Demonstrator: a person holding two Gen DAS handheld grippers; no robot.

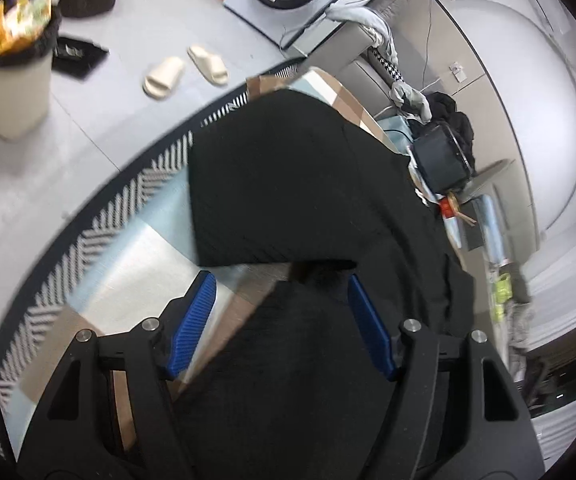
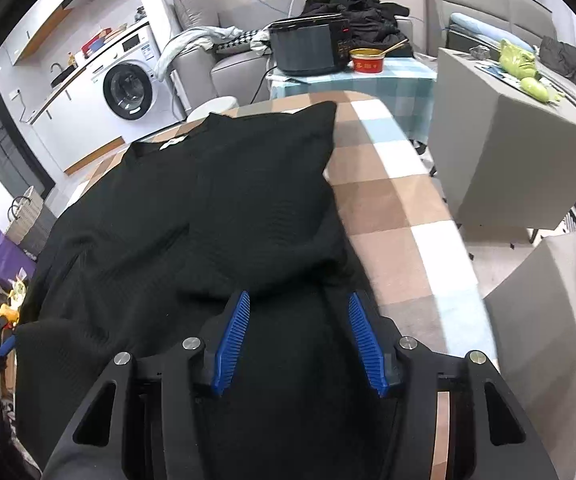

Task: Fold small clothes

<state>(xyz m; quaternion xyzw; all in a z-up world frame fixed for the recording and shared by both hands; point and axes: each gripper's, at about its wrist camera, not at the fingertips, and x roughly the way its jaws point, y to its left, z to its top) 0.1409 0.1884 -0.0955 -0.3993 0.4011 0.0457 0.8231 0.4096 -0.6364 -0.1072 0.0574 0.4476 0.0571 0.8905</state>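
Underneath, checked tablecloth [image 2: 399,216] bears black top [image 2: 192,216]; washing machine [image 2: 128,88] behind; both grippers [image 1: 282,280] [image 2: 297,300] apart

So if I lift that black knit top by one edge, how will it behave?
The black knit top would likely flop and drape, since its sleeve already lies folded over the body. It looks thick and ribbed, so probably grippy rather than slippery on the checked tablecloth.

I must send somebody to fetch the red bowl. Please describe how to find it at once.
Find the black cooker on the small checked table behind the black shirt. The red bowl stands right beside it, the only red thing there, with a stick leaning out.
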